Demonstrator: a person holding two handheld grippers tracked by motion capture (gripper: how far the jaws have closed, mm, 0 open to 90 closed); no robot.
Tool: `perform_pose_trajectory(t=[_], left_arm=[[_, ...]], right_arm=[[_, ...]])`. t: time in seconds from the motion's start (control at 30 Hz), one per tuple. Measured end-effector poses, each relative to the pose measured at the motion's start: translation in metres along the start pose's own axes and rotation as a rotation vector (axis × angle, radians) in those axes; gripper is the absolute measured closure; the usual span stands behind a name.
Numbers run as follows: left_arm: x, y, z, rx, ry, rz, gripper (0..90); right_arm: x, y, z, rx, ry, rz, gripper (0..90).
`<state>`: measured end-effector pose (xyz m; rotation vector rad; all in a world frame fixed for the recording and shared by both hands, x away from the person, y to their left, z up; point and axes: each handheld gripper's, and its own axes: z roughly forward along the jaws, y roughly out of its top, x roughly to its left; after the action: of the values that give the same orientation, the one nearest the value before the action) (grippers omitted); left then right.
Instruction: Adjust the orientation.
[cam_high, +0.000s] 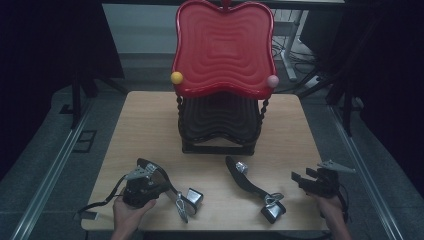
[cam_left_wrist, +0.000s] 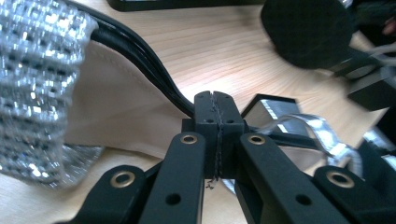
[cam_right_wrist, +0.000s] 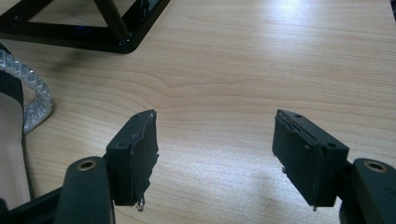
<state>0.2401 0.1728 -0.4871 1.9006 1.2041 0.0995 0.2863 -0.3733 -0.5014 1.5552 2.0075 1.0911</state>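
Left gripper (cam_left_wrist: 217, 112) fingers pinched, seemingly on glittery-strapped sandal (cam_left_wrist: 116, 93).

Both grippers are black. The left gripper (cam_left_wrist: 215, 105), seen in its own view, has flat linkage arms set with brass-ringed rivets, and a frayed thread hangs along the seam between its pads. In the high view a grey three-cornered plate sits on top of it, and a black cable trails off toward eight o'clock. The right gripper (cam_right_wrist: 215, 135) carries blocky dark pads (cam_right_wrist: 135, 144) – worn and ragged at the edges – on arms with similar brass-ringed rivets, with a grey plate on top too.
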Motion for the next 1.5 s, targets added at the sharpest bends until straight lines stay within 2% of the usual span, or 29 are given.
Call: perform_pose_trajectory(t=[0.13,0.33,0.5,0.67,1.0,1.17,1.3,1.37,1.5], left_arm=[[0.0,0.004,0.012,0.016,-0.022,-0.002,90.0],[0.001,0.007,0.015,0.02,-0.03,-0.013,90.0],[0.001,0.007,0.008,0.023,-0.001,-0.002,90.0],[0.001,0.005,0.003,0.039,0.025,0.017,90.0],[0.008,0.016,0.015,0.011,0.003,-0.035,90.0],[0.017,0.023,0.033,0.046,0.02,-0.049,90.0],[0.02,0.03,0.026,0.01,0.007,-0.074,90.0],[0.017,0.035,0.021,0.015,0.021,-0.058,90.0],[0.001,0.051,0.017,0.003,0.006,-0.026,90.0]], right_arm=[[0.0,0.0,0.0,0.006,0.0,-0.003,31.1],[-0.002,0.0,0.0,0.005,0.0,0.014,31.3],[0.0,0.002,-0.002,-0.01,-0.001,0.014,31.4],[-0.006,0.001,0.001,0.002,0.002,0.027,31.4],[-0.007,0.001,-0.002,-0.009,-0.001,0.039,31.5],[-0.008,0.002,-0.001,-0.008,0.001,0.038,31.5],[-0.009,0.001,-0.003,-0.011,-0.004,0.04,31.4],[-0.011,0.001,-0.003,-0.014,-0.005,0.044,31.4],[-0.012,0.002,-0.003,-0.014,-0.004,0.051,31.4]])
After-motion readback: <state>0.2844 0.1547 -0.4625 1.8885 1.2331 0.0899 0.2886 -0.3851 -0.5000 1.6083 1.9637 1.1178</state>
